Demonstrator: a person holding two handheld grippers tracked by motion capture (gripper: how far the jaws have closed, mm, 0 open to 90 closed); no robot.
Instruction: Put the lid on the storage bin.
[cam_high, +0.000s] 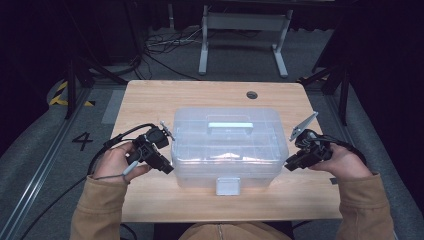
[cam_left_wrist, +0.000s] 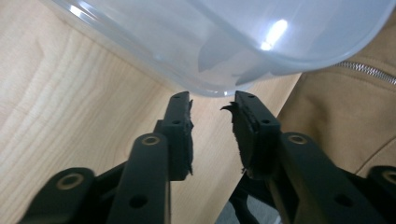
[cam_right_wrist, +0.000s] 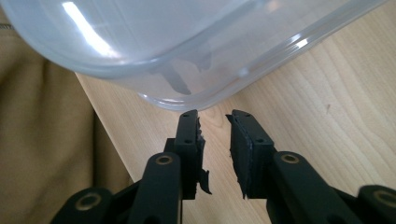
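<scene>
While I sit at the table (cam_high: 150, 100), the clear plastic box (cam_high: 227, 145) lies at the middle of the high view, its lid on, a pale handle (cam_high: 230, 126) across the top and a grey latch (cam_high: 228, 185) on the near wall. At centre left of that frame my left tool (cam_high: 167, 167) rests at the box's near left corner; at centre right my right tool (cam_high: 290, 164) rests at the near right corner. In the left gripper view the left tool (cam_left_wrist: 212, 100) has a narrow gap between its jaws, nothing in it, tips just below the box's rounded corner (cam_left_wrist: 210, 56). In the right gripper view the right tool (cam_right_wrist: 212, 116) is likewise narrowly parted and empty, just short of the box's edge (cam_right_wrist: 187, 100). My tan sleeves (cam_high: 95, 210) fill the lower corners.
</scene>
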